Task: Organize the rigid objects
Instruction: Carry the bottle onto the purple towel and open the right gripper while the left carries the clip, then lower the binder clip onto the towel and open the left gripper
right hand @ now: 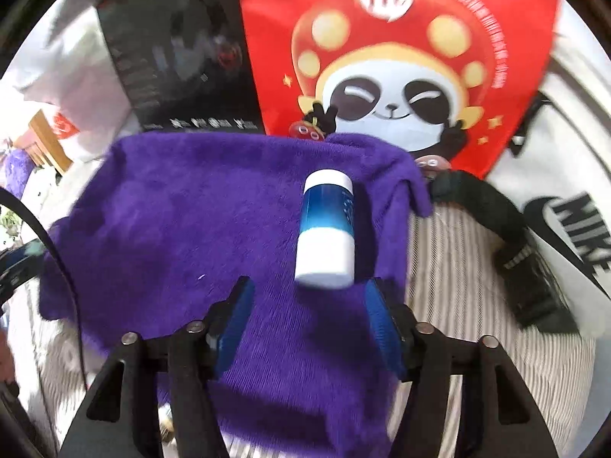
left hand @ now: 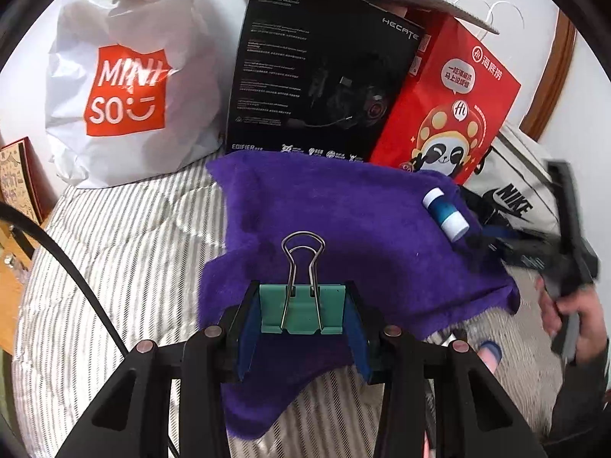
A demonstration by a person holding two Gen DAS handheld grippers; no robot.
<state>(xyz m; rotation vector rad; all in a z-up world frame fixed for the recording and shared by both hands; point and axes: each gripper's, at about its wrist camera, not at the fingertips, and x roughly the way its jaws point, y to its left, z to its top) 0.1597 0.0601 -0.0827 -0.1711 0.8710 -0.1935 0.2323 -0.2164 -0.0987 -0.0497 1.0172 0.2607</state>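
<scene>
My left gripper point(left hand: 303, 311) is shut on a green binder clip point(left hand: 303, 308) with silver wire handles, held just above the purple towel point(left hand: 343, 229). A small blue bottle with white ends point(left hand: 445, 214) lies on the towel's far right. In the right wrist view the same bottle point(right hand: 326, 229) lies on the towel point(right hand: 172, 210), just ahead of my right gripper point(right hand: 309, 305), which is open and empty. The right gripper also shows blurred at the right edge of the left wrist view point(left hand: 565, 252), held by a hand.
The towel lies on a striped bedsheet point(left hand: 114, 267). Behind it stand a white Miniso bag point(left hand: 126, 76), a black headset box point(left hand: 317, 72) and a red panda bag point(left hand: 450, 107). A white Nike bag point(right hand: 573, 210) with a black strap point(right hand: 508, 244) sits to the right.
</scene>
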